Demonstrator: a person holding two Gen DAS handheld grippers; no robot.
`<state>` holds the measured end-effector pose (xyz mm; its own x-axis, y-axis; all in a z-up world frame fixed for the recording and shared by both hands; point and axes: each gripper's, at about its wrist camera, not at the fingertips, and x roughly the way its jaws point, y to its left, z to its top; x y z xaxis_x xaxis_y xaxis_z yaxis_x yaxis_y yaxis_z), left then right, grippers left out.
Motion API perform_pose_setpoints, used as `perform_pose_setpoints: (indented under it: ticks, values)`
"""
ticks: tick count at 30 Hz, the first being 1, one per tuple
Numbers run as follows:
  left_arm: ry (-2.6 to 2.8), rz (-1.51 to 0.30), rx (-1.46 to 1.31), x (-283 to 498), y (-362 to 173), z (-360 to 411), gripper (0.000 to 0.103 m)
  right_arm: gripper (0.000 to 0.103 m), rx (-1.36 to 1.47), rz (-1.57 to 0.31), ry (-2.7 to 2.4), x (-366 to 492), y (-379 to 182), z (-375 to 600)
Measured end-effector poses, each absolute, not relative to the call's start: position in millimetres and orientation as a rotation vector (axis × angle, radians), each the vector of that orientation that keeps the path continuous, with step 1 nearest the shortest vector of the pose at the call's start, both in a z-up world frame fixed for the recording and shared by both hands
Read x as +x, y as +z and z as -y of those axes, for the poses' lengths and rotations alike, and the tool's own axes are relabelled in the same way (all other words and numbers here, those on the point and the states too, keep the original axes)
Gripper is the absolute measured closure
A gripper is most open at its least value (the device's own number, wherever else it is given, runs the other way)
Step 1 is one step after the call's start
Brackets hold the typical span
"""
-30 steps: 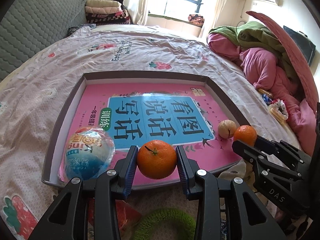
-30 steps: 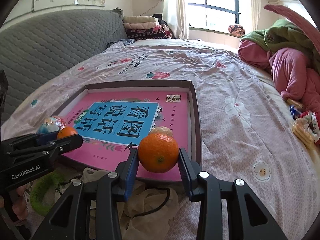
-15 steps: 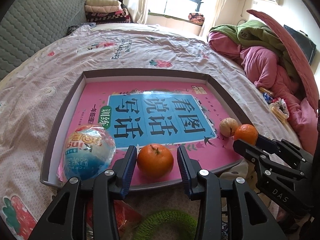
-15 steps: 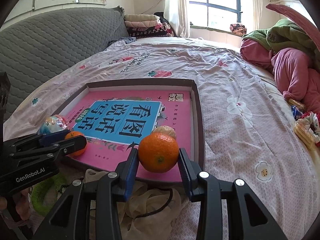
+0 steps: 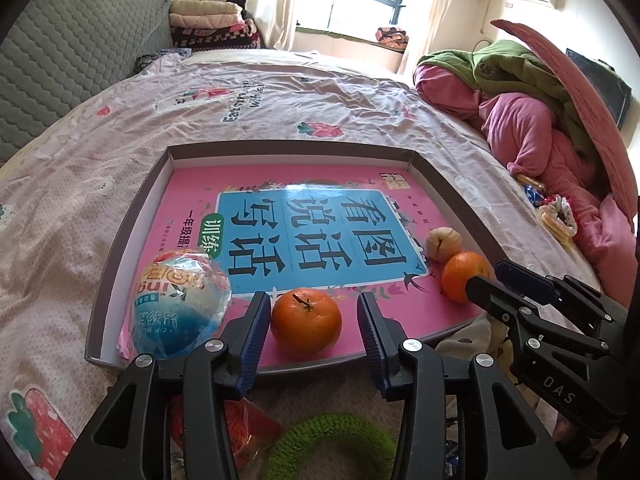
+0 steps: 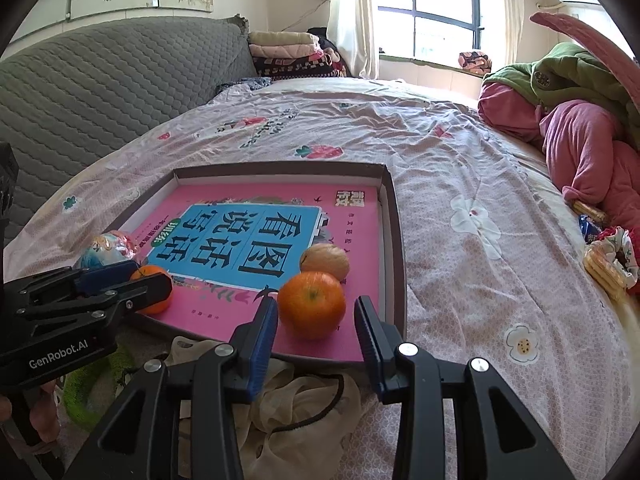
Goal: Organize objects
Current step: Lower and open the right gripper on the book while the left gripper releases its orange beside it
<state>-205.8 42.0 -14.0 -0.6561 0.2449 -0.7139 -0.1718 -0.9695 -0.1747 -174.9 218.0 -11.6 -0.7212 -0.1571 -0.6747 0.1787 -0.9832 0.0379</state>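
- Left gripper (image 5: 310, 318): jaws have just been opening, now spread around an orange (image 5: 306, 322) lying free in the tray (image 5: 120, 248)
- Right gripper (image 6: 316, 318): jaws spread, second orange (image 6: 311, 305) between them on the tray, near its right wall

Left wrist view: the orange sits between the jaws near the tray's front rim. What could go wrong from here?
The left gripper has just been opening its jaws; the orange lies free between them on the glossy book. A pad brushing it on pulling back could roll it, perhaps over the low rim of the tray. One finger also stands close beside the wrapped ball, which it might nudge.
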Motion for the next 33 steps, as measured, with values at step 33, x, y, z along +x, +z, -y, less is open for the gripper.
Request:
perform_pose_setpoints:
  ticks: [33]
  values:
    - [2.693, 0.194, -1.08, -181.4, 23.4, -27.7, 0.034, 0.047, 0.92, -0.056, -2.817, -156.2, 9.5, -220.6]
